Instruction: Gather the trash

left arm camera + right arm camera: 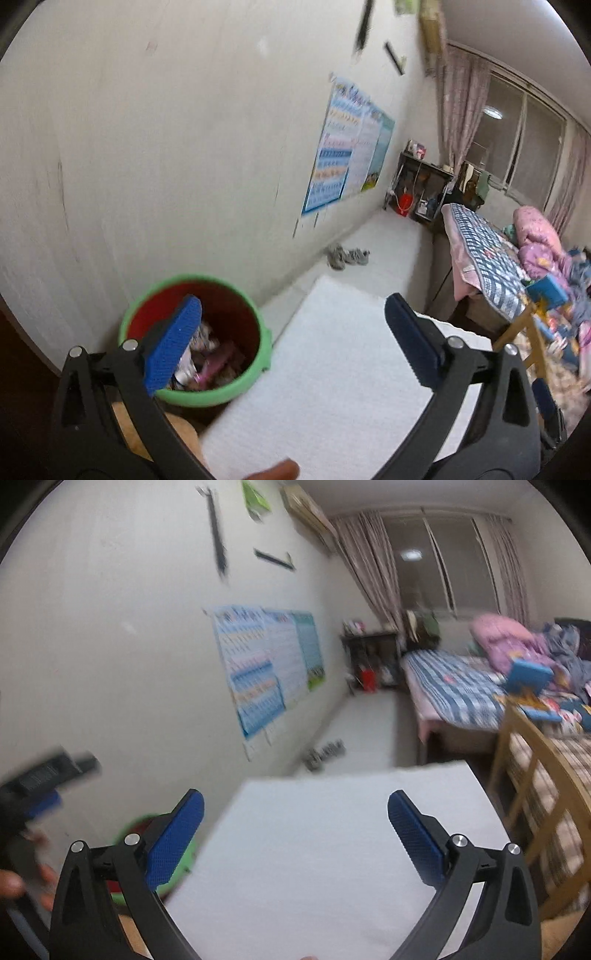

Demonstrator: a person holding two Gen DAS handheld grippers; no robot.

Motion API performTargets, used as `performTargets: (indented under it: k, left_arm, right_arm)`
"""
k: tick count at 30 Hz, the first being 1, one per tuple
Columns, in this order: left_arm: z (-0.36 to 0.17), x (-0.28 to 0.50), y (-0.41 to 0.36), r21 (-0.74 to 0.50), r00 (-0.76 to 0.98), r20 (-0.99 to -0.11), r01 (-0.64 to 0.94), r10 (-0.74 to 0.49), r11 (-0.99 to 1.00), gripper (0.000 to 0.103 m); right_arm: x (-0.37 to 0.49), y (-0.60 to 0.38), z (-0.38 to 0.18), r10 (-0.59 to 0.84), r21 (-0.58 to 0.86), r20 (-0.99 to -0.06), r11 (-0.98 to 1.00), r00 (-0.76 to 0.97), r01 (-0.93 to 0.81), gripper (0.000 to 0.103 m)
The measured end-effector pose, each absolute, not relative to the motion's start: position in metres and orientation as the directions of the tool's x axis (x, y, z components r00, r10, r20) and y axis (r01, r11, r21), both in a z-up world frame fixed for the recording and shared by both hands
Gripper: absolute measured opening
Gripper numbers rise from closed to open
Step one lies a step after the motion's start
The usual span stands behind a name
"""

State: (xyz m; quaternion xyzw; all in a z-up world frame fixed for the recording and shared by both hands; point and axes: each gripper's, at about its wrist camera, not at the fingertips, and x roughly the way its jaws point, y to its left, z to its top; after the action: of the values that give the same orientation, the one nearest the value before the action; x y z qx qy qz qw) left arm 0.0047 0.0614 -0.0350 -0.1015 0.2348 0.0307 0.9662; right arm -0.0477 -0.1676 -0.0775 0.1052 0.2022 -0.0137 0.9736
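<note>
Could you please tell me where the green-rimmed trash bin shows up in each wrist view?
Left wrist: trash bin lower left, partly behind the left claw's left finger.
Right wrist: trash bin lower left, mostly hidden.
Shared landmark: blue wall posters.

Wall (147,147) just behind bin (258,328)

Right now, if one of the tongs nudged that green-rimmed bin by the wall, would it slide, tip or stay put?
The bin looks like thin plastic, so it is probably light and would likely slide on the smooth floor. It is wide and squat, so a low push seems unlikely to tip it. The trash inside looks like wrappers and paper, adding little weight.
</note>
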Motion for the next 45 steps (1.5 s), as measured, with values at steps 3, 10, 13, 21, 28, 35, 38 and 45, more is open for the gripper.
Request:
performTargets:
  k: [3, 10, 13, 21, 28, 35, 38, 45]
  left_arm:
    - [-0.021, -0.006, 0.049, -0.156, 0.912, -0.411, -0.079, 0.008, 0.985, 0.098]
    - [-0.02, -0.011, 0.03, -0.083, 0.905, -0.424, -0.077, 0.035, 0.994, 0.098]
    - [-0.024, -0.019, 0.02, -0.019, 0.908, -0.413, -0.086, 0.071, 0.996, 0.098]
    - [-0.03, -0.015, 0.02, -0.024, 0.891, -0.451, -0.064, 0.047, 0.998, 0.098]
    - [-0.03, -0.013, 0.025, -0.045, 0.885, -0.463, -0.083, 0.053, 0.996, 0.098]
    - [-0.032, -0.013, 0.027, -0.052, 0.882, -0.469, -0.078, 0.045, 0.996, 0.098]
    - [-0.033, -0.012, 0.027, -0.056, 0.879, -0.475, -0.075, 0.04, 0.996, 0.098]
    - [-0.033, -0.012, 0.027, -0.062, 0.88, -0.475, -0.061, 0.025, 0.996, 0.098]
  right_arm:
    - [-0.067, -0.178, -0.089, -0.04, 0.17, -0.418, 0.978, 0.908, 0.122, 0.096]
    - [-0.076, -0.19, -0.104, -0.045, 0.199, -0.452, 0.969, 0.891, 0.149, 0.096]
    - [-0.073, -0.19, -0.104, -0.066, 0.164, -0.447, 0.974, 0.892, 0.154, 0.096]
    - [-0.07, -0.187, -0.11, -0.078, 0.123, -0.453, 0.981, 0.888, 0.149, 0.096]
    - [-0.068, -0.181, -0.114, -0.079, 0.103, -0.469, 0.984, 0.879, 0.143, 0.096]
    - [-0.066, -0.18, -0.118, -0.081, 0.101, -0.488, 0.984, 0.869, 0.148, 0.096]
    - [-0.065, -0.18, -0.119, -0.084, 0.097, -0.492, 0.984, 0.867, 0.15, 0.096]
    - [-0.064, -0.179, -0.125, -0.079, 0.087, -0.512, 0.986, 0.856, 0.143, 0.096]
